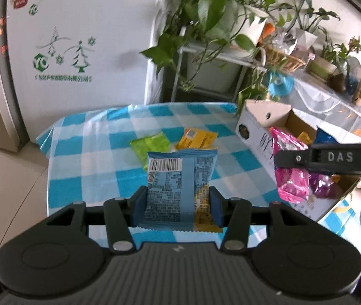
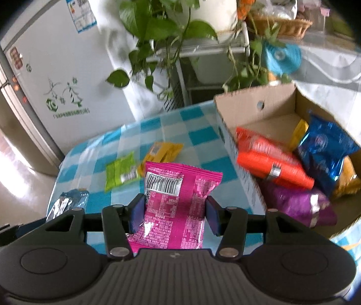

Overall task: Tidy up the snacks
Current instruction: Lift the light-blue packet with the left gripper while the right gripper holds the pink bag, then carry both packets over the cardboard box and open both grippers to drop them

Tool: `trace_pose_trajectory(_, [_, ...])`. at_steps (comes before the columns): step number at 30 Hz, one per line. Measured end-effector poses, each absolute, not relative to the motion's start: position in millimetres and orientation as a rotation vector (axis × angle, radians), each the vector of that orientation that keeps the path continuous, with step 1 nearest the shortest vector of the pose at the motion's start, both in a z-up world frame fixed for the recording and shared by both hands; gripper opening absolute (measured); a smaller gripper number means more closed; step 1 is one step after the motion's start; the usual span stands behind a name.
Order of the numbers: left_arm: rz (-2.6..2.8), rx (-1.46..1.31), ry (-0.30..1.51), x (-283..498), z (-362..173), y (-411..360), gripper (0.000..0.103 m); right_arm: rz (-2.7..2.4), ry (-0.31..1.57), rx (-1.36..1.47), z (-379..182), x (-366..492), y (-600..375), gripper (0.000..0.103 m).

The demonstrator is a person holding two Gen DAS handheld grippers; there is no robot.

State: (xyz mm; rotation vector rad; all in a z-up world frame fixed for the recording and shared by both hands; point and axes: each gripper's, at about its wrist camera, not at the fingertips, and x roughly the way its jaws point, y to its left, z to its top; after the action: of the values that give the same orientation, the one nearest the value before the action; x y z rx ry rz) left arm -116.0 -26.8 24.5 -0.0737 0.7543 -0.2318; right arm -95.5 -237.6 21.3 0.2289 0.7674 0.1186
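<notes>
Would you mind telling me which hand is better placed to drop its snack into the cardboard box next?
The right. Its gripper holds the pink packet right beside the cardboard box, while the left gripper holds the blue packet farther from the box, over the table's middle.

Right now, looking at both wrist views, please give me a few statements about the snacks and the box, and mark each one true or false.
1. The left gripper holds a light blue packet. True.
2. The right gripper is empty. False: its fingers clamp a pink packet.
3. The cardboard box holds no snacks. False: several packets lie inside.
4. A green packet and a yellow packet lie on the checked tablecloth. True.
</notes>
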Motion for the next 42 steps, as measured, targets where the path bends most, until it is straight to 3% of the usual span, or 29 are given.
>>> trace_pose_trajectory(20, [-0.357, -0.062, 0.668, -76, 77, -112, 0.050, 0.031, 0.632, 0.295, 65, -66, -309, 0.057])
trace_pose_trajectory(42, [-0.418, -0.109, 0.739, 1, 62, -217, 0.050, -0.102, 0.573, 0.492, 72, -50, -402, 0.057])
